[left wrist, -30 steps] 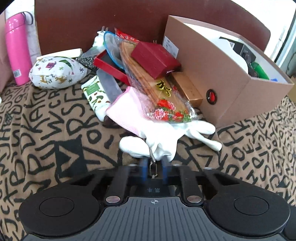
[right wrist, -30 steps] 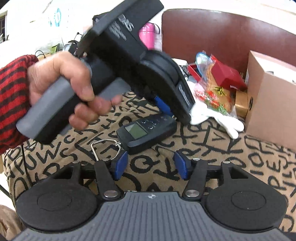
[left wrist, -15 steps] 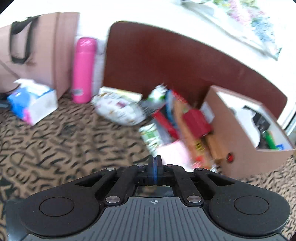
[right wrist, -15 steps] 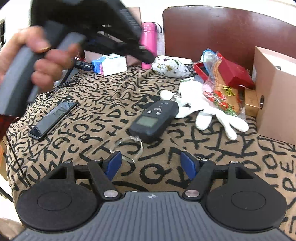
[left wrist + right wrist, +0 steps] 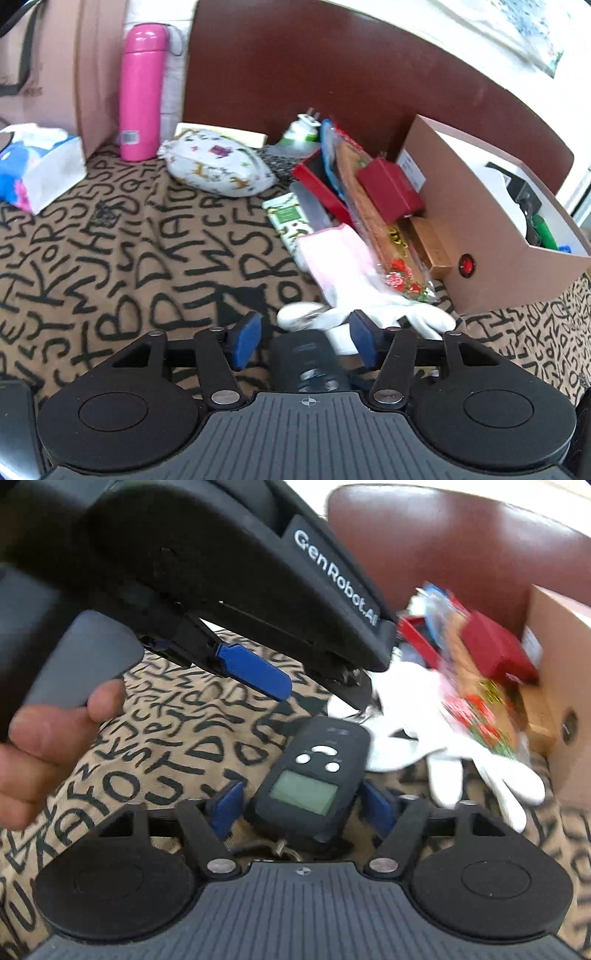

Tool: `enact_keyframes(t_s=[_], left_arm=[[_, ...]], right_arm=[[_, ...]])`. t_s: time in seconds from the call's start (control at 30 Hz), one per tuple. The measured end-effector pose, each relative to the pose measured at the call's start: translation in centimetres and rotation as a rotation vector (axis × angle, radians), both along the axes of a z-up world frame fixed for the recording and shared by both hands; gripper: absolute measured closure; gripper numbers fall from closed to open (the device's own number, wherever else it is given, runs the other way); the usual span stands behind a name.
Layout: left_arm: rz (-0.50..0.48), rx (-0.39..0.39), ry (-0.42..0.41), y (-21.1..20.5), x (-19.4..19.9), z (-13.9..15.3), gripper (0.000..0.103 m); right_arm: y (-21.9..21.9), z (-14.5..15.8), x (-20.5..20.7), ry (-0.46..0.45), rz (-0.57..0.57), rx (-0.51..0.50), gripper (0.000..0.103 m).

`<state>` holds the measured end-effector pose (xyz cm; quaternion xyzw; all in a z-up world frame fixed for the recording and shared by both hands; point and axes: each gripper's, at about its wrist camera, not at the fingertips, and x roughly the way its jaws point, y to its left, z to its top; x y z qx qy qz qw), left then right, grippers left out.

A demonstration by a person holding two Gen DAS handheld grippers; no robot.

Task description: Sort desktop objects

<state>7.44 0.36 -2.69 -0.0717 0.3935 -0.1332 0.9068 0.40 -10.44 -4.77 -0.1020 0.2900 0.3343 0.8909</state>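
A black handheld digital scale (image 5: 310, 782) with a grey screen lies on the letter-patterned cloth. My right gripper (image 5: 301, 808) is open with its blue fingers on either side of the scale, apart from it. My left gripper (image 5: 304, 339) is open above the scale's top end (image 5: 308, 354); it also shows in the right wrist view (image 5: 255, 672), hovering over the scale. A white glove (image 5: 354, 295) lies just beyond, also seen in the right wrist view (image 5: 443, 753).
A brown cardboard box (image 5: 491, 236) with items stands at right. Beside it lies a pile: red box (image 5: 391, 188), fan in plastic (image 5: 373, 221), pink cloth (image 5: 332, 247). A patterned pouch (image 5: 218, 170), pink bottle (image 5: 140, 96) and tissue pack (image 5: 37, 166) lie at left.
My left gripper has opened and dropped back toward the scale. My right gripper has moved forward so its fingers now flank the scale.
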Motion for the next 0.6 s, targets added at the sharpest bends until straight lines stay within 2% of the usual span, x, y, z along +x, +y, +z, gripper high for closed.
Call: enact_keyframes(t_s=[0.1,0.17,0.3,0.47,0.53,0.6], left_arm=[[0.013,0.013,0.008,1.0,-0.6,-0.1,0.032],[0.012,0.021,0.030,1.4,-0.9,-0.6,0.032],[-0.016,0.033,0.058,1.7,-2.0,-1.4,0.030],[-0.010,0.041,0.094,1.7,-2.1,-2.5,0.030],[0.005,0.024,0.092,1.8,-1.5,-2.4,0.027],[0.024,0.008,0.072,1.9,-0.8,-2.0,0.021]], right_arm=[[0.4,-0.2,-2.7,-0.076,0.228,-0.070,0.042],[0.2,0.0,-4.1,-0.094,0.302,-0.090,0.044],[-2.2,0.2,-4.7,-0.050,0.314,-0.068,0.047],[-4.6,0.6,-4.7,-0.019,0.261,-0.064,0.043],[-4.5,0.6,-4.8,-0.019,0.250,-0.064,0.041],[-4.1,0.6,-5.4,-0.026,0.244,-0.068,0.040]])
